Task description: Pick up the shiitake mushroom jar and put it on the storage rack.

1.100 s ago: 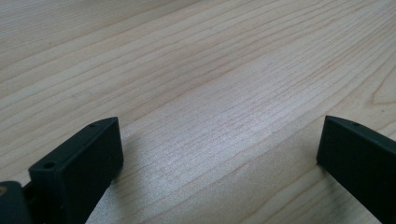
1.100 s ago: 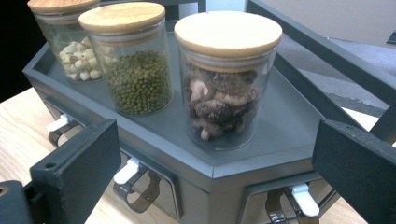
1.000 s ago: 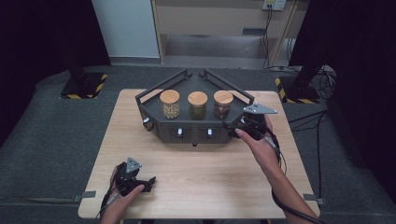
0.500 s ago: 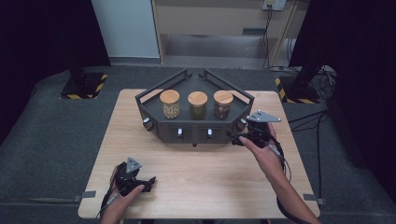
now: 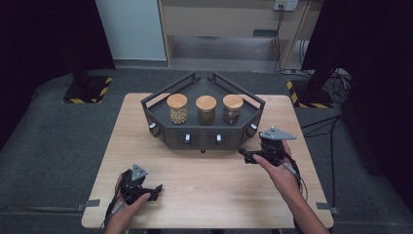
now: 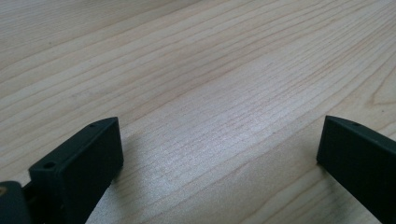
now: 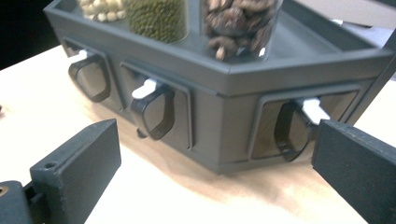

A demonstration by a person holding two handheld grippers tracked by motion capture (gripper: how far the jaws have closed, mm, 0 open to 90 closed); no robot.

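A dark grey angled stand (image 5: 202, 127) sits at the back middle of the wooden table (image 5: 219, 187). On it stand three wood-lidded jars: pale beans (image 5: 177, 108), green beans (image 5: 206, 109) and brown pieces (image 5: 232, 108). Its front faces carry small drawers with white-tabbed handles (image 7: 152, 109). My right gripper (image 5: 247, 156) hovers just off the stand's front right corner, open and holding nothing; in the right gripper view (image 7: 215, 140) it faces the rightmost handle (image 7: 294, 128). My left gripper (image 5: 155, 190) rests near the front left edge, open over bare wood (image 6: 219, 140).
Dark floor mats surround the table. Hazard-striped bases (image 5: 87, 90) stand on the floor at the back left and back right, with cables (image 5: 336, 122) trailing at the right. Bare wood lies between the two grippers.
My right gripper has drawn back from the stand's right front corner toward the person. The left gripper has stayed put.
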